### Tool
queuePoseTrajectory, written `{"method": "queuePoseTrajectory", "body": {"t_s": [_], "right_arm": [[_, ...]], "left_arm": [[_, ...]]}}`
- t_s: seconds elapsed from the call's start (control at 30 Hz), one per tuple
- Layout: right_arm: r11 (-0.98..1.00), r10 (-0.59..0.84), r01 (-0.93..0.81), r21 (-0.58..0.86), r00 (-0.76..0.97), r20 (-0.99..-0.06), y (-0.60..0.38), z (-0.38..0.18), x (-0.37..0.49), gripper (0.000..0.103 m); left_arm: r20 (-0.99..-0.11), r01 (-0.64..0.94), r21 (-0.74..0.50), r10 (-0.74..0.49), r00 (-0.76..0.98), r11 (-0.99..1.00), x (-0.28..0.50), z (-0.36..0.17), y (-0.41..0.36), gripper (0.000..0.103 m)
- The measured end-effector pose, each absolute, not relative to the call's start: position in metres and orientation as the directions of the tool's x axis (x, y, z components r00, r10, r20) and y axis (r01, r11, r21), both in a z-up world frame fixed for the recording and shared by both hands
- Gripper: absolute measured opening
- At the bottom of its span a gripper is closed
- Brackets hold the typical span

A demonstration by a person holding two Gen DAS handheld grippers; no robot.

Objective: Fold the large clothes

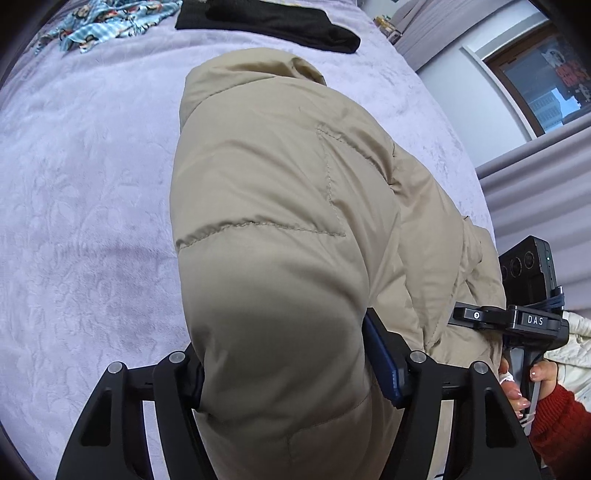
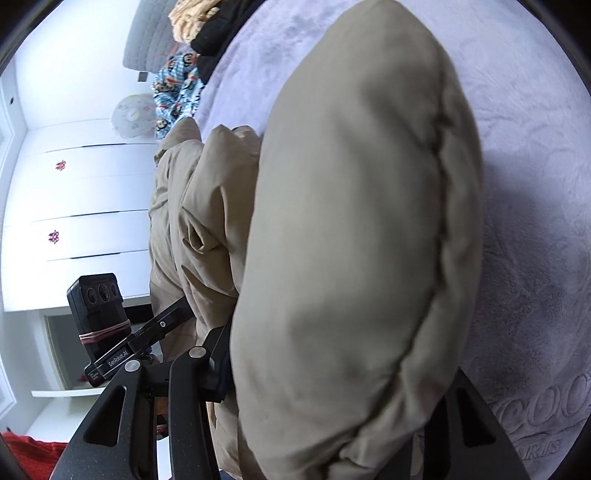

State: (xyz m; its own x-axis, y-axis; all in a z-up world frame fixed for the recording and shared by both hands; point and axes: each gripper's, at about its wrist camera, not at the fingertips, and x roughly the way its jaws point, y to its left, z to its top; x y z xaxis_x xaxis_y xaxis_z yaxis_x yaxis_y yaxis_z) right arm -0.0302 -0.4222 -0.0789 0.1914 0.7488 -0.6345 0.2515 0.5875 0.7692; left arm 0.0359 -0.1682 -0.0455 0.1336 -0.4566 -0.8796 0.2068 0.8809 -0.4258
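Puffy beige jacket [image 1: 280,229] fills both views — my left gripper [image 1: 291,373] and right gripper [image 2: 332,398] each pinch a padded section, lifted off the lilac bedspread [image 1: 85,184]. Folding looks midway; laying flat and squaring remain.

Beige puffer jacket [image 2: 351,240] between right gripper [image 2: 325,417] fingers, over lilac blanket [image 2: 535,221].

Black claws [image 1: 284,373], red knit sleeve [image 1: 557,421]

A home bedroom, lilac plush blanket [image 1: 92,177] covering a bed, white wardrobe doors [image 2: 85,192] at nine o'clock, window [image 1: 543,85] at two o'clock, patterned pyjamas [image 1: 107,26] at eleven o'clock
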Motion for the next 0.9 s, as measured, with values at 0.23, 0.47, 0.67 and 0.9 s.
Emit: {"method": "queuePoseTrajectory", "body": {"t_s": [0.23, 0.47, 0.67, 0.9], "right_arm": [[0.602, 0.746, 0.189, 0.776, 0.214, -0.63, -0.371, -0.061, -0.004, 0.051], [0.612, 0.74, 0.148, 0.777, 0.238, -0.629, -0.277, -0.055, 0.026, 0.051], [0.614, 0.747, 0.118, 0.781, 0.232, -0.623, -0.184, -0.065, 0.069, 0.051], [0.666, 0.727, 0.067, 0.743, 0.169, -0.666, -0.102, -0.095, 0.124, 0.051]], "left_arm": [[-0.869, 0.191, -0.419, -0.453, 0.199, 0.888, 0.044, -0.025, -0.109, 0.069], [-0.856, 0.182, -0.426, -0.46, 0.237, 0.886, 0.071, -0.02, 0.01, 0.069], [-0.861, 0.138, -0.401, -0.424, 0.28, 0.906, 0.106, -0.026, 0.117, 0.069], [-0.89, 0.027, -0.344, -0.335, 0.309, 0.939, 0.136, -0.076, 0.185, 0.07]]}}
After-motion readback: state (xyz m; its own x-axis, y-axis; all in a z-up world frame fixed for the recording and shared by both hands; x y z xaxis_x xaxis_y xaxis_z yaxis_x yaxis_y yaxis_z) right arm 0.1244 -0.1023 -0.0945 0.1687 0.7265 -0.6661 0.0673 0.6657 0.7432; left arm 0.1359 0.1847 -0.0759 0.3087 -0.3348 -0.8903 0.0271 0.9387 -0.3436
